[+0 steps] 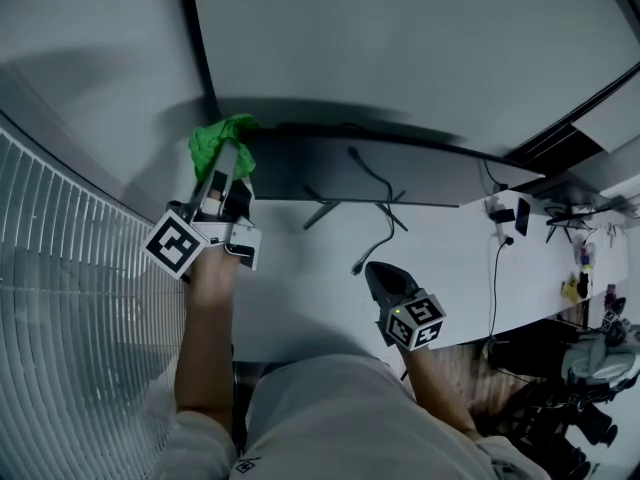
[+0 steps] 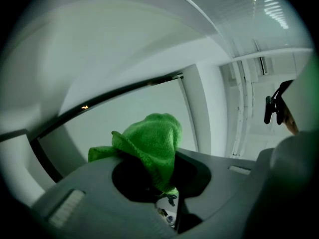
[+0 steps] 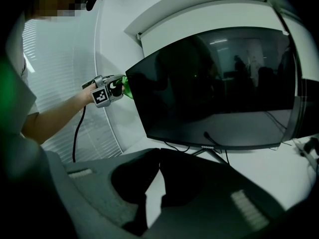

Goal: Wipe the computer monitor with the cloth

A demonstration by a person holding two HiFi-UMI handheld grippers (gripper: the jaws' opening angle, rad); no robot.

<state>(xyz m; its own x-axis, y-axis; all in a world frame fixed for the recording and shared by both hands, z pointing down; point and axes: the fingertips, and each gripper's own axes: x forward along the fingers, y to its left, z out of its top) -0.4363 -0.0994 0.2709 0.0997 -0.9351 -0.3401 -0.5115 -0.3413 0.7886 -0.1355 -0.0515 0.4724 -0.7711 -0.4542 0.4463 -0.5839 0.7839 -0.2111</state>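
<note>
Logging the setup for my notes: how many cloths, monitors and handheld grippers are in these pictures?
green fuzzy cloth: 1
black curved flat-screen monitor: 1
handheld two-jaw grippers: 2 (left gripper, right gripper)
total: 4

Dim, cool, even light throughout. Soft shadow on the wall point(image 1: 420, 48) above the monitor point(image 1: 300, 173), toward 12 o'clock in the head view. Ceiling strips glaring at 1 o'clock in the left gripper view. Faint reflections across the dark screen. Heavy fisheye bending, black vignetted edges, blurred foreground.
</note>
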